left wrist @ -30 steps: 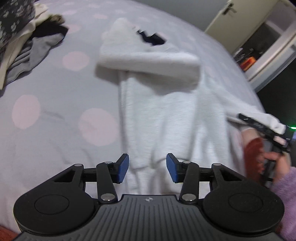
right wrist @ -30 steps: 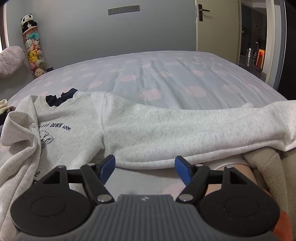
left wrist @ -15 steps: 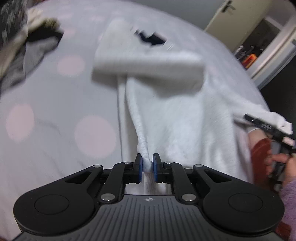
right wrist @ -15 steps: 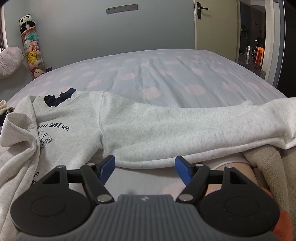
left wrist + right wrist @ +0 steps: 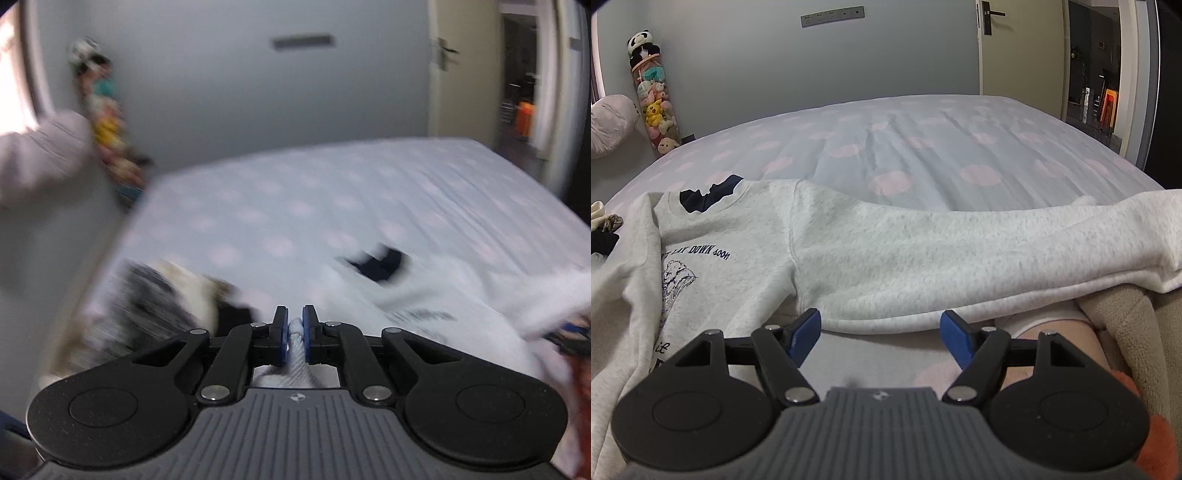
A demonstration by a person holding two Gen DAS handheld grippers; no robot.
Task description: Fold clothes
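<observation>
- Risk of slip: only a thin pinch of the sweatshirt [image 5: 424, 332] caught by the left gripper [image 5: 294, 339]; heavy fleece dragging on that small fold could pull free if lifted briskly; the strong blur in the left wrist view hints at a quick move, making this likelier
- Risk of a crooked fold: one edge raised with nothing pinning the rest; body of the garment likely to slide over the bed [image 5: 923, 147] and bunch instead of creasing along a clean line
- Risk of a trapped sleeve: long sleeve [image 5: 960, 258] stretched sideways from the printed chest, its lower edge just beyond the right gripper [image 5: 881, 338]; folding the body first could bury or twist it
- Risk of snagging the pile of other clothes [image 5: 166, 291], close beside the sweatshirt on its collar-left side; a low sweep could drag them along
- Left jaws: narrow, clamped on a ridge of grey-white fabric squeezed between the blue pads [image 5: 281, 334], cloth trailing back under the gripper body
- Right jaws: wide, holding nothing; bare sheet between them, sleeve hem just ahead of the tips, near but not touching as far as visible
- Sweatshirt itself: front up on the bed's near part, dark collar [image 5: 709, 192] pointing toward the far wall, sleeve running away from the collar toward the door side
</observation>
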